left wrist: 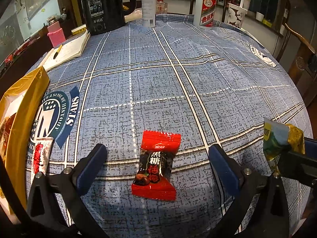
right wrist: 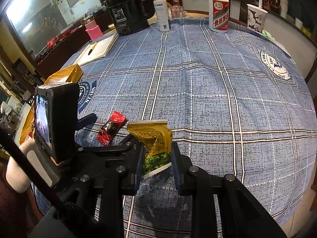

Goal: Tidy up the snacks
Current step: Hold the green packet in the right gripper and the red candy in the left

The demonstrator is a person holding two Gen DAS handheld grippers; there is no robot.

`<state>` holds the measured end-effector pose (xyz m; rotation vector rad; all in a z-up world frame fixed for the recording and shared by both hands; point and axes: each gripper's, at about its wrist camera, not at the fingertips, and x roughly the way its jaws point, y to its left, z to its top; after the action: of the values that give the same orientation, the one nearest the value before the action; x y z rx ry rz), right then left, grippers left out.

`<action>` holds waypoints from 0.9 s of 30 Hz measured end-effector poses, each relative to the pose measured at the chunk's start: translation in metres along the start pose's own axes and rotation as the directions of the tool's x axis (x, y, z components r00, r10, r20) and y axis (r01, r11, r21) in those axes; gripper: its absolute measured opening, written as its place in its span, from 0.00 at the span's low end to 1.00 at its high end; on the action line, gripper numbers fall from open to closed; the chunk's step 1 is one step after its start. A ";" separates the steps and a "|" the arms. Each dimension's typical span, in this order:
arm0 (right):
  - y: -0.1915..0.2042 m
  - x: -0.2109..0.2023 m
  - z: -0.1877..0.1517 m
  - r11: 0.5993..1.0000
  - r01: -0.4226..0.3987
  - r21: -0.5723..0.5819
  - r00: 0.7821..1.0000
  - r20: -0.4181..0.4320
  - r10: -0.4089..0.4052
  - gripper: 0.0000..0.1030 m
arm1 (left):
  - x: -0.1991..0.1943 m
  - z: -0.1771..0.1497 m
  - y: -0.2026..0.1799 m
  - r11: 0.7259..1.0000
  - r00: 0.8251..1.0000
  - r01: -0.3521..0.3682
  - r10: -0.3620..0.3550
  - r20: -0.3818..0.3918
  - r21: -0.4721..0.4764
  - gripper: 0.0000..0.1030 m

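Red foil catches the eye: the red candy (left wrist: 156, 165) lies flat on the blue checked tablecloth (left wrist: 178, 91), low centre, between the wide-open left gripper (left wrist: 158, 162), likely lined up for a pickup. The right gripper (right wrist: 157, 164) pinches the green-gold snack packet (right wrist: 156, 142), lifted clear.

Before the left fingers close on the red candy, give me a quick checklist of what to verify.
1. Left gripper open wide: ok.
2. Red candy packet lies between its fingers: ok.
3. Candy flat on the tablecloth, nothing on top: ok.
4. Right gripper shut on the green-and-gold snack packet: ok.
5. Gold bag mouth open to receive: cannot tell.
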<state>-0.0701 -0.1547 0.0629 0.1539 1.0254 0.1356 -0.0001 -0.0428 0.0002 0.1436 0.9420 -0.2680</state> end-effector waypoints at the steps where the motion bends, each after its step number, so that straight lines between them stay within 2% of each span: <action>1: -0.001 -0.001 0.000 1.000 0.001 0.002 1.000 0.001 -0.001 0.25 | 0.000 0.001 0.000 1.000 1.000 0.000 0.000 0.000 0.000 1.00; 8: -0.014 -0.003 -0.002 0.999 0.001 0.044 1.000 0.007 -0.001 0.25 | 0.000 0.001 0.000 1.000 1.000 0.000 0.000 0.000 0.000 1.00; 16: -0.013 -0.006 -0.007 0.999 -0.003 0.041 1.000 0.009 0.002 0.25 | 0.000 0.000 -0.001 1.000 1.000 -0.009 0.009 -0.002 -0.017 1.00; 24: -0.020 -0.011 -0.006 0.998 -0.008 0.058 1.000 0.020 0.007 0.25 | -0.003 0.002 0.001 0.998 0.997 0.042 -0.039 -0.074 0.041 0.99; 25: -0.018 -0.010 -0.006 0.998 -0.009 0.057 1.000 0.019 0.008 0.25 | -0.003 0.002 0.003 0.998 0.996 0.046 -0.043 -0.084 0.039 0.98; 27: -0.017 -0.009 -0.004 0.999 -0.011 0.048 1.000 0.020 0.010 0.25 | -0.010 0.003 0.011 0.998 0.995 0.056 -0.056 -0.087 -0.008 0.86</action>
<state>-0.0777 -0.1725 0.0654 0.2041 1.0089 0.1189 0.0001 -0.0311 0.0103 0.1246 1.0344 -0.3127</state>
